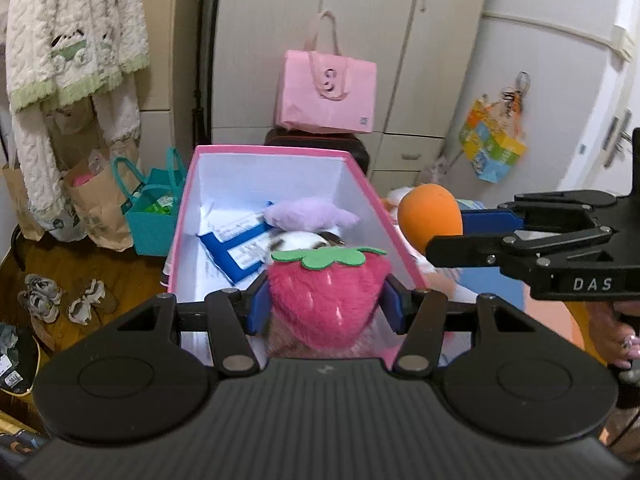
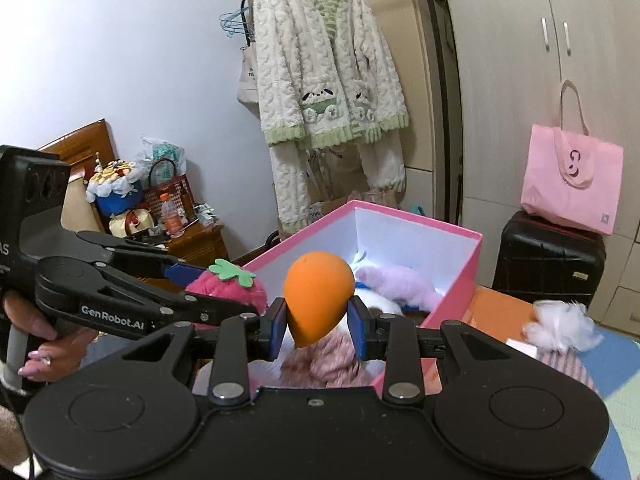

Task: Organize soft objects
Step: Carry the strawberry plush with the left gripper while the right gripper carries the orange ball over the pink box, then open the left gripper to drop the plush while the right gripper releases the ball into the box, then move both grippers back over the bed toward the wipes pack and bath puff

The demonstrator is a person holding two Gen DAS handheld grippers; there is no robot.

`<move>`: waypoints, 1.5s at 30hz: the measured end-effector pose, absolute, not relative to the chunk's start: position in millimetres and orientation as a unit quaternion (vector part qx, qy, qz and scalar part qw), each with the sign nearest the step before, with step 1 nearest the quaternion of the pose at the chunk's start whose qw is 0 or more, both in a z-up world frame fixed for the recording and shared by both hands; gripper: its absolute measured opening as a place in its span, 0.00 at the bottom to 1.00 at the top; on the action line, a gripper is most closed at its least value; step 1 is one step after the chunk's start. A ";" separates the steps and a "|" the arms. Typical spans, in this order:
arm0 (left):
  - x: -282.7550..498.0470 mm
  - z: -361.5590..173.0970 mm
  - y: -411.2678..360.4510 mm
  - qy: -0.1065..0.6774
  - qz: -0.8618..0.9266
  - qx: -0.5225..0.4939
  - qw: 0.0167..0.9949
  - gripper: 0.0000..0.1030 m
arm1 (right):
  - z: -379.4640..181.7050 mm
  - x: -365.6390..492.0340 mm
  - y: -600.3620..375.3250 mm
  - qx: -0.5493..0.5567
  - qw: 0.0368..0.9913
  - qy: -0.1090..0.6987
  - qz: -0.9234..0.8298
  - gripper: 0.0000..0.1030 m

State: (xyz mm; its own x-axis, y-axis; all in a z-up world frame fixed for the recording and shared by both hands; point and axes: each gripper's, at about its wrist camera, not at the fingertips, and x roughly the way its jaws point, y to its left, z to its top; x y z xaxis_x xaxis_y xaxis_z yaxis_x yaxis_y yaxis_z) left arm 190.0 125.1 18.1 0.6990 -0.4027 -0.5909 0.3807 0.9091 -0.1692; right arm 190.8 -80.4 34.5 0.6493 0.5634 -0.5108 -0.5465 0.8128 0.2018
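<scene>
A tall cupboard [image 1: 360, 40] is seen at the back of the room, with a fluffy white coat [image 2: 328, 80] hung up beside it. A black suitcase [image 2: 548, 256] is stood on the floor, and a pink bag [image 2: 572, 180] is set on top of it. In the middle, an open pink box [image 1: 192, 208] is seen, white inside. A purple soft toy [image 1: 308, 214] and blue papers [image 1: 236, 244] are lying in it; more things under them are hard to make out.

The pink strawberry toy [image 1: 328, 300] is squeezed between the pads of the left gripper [image 1: 324, 306] and held over the near end of the box. Its bottom part is hidden by the gripper. The orange soft egg [image 2: 318, 300] is squeezed by the right gripper [image 2: 318, 326], just beside the strawberry, at the box's edge. What is under the box is mostly hidden.
</scene>
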 end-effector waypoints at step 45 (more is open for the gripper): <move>219.1 -10.4 122.5 0.367 -0.177 0.010 0.913 0.70 | -5.3 244.7 -83.9 -0.032 0.905 0.311 0.287 0.63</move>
